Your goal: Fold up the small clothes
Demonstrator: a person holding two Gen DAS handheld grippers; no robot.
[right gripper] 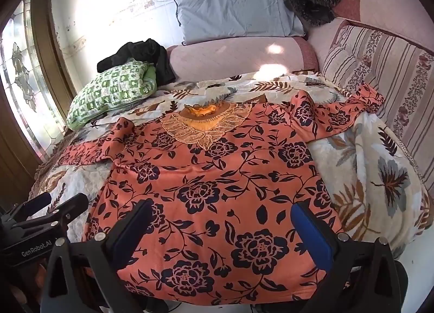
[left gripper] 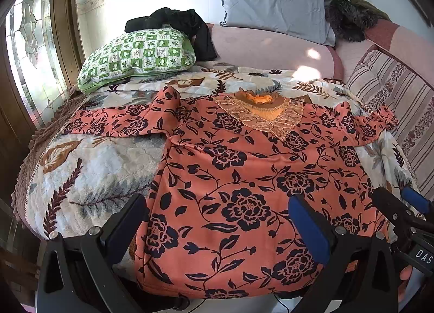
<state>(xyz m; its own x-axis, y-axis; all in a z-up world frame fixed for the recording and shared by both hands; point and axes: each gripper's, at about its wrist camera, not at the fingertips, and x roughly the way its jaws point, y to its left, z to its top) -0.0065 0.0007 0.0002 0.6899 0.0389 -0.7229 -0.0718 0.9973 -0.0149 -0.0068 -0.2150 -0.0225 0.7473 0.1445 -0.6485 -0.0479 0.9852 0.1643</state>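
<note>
An orange blouse with black flowers [left gripper: 238,177] lies spread flat on the bed, lace collar [left gripper: 260,112] at the far end, sleeves out to both sides. It also shows in the right wrist view [right gripper: 211,177]. My left gripper [left gripper: 219,220] is open and empty, just above the blouse's near hem at its left part. My right gripper [right gripper: 225,229] is open and empty above the hem's right part. The right gripper shows at the right edge of the left wrist view [left gripper: 401,204]; the left gripper shows at the left of the right wrist view [right gripper: 54,207].
A leaf-print blanket [left gripper: 89,166] covers the bed. A green checked pillow [left gripper: 135,55] with a black garment [left gripper: 179,23] lies at the far left, a grey pillow [left gripper: 271,6] at the back, a striped cushion [right gripper: 385,69] along the right. A window [left gripper: 29,50] stands at the left.
</note>
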